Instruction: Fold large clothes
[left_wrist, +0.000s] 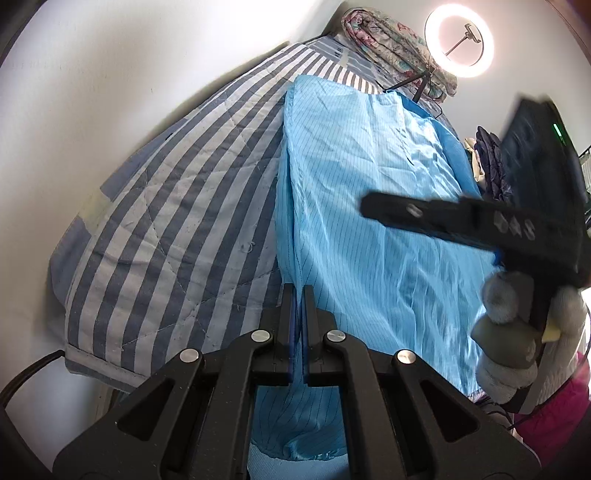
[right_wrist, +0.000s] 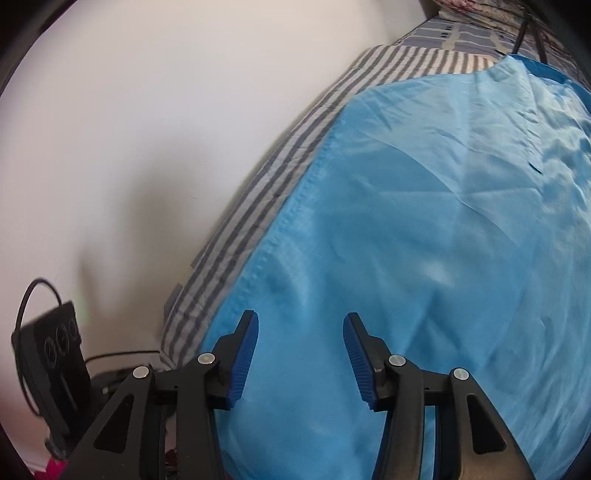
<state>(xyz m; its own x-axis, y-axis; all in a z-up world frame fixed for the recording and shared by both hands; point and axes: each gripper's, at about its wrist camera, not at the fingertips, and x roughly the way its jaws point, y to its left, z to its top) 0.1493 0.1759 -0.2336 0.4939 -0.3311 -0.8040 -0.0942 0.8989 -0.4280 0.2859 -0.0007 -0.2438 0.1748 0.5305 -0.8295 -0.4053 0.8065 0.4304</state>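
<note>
Left tool (left_wrist: 298, 295) pinched together at the thin, slippery blue garment's (left_wrist: 369, 206) hem, right tool (right_wrist: 301, 325) apart above it on the bed (left_wrist: 166, 206).

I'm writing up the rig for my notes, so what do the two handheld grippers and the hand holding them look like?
Both are black plastic scissor-style tools with silver pivot bolts and blue ribbed pads on the fingers: the left gripper and the right gripper. From the left camera, the right tool's body shows a green indicator light, and the hand holding it wears a grey knitted glove. A black cable loops off the left tool.
</note>
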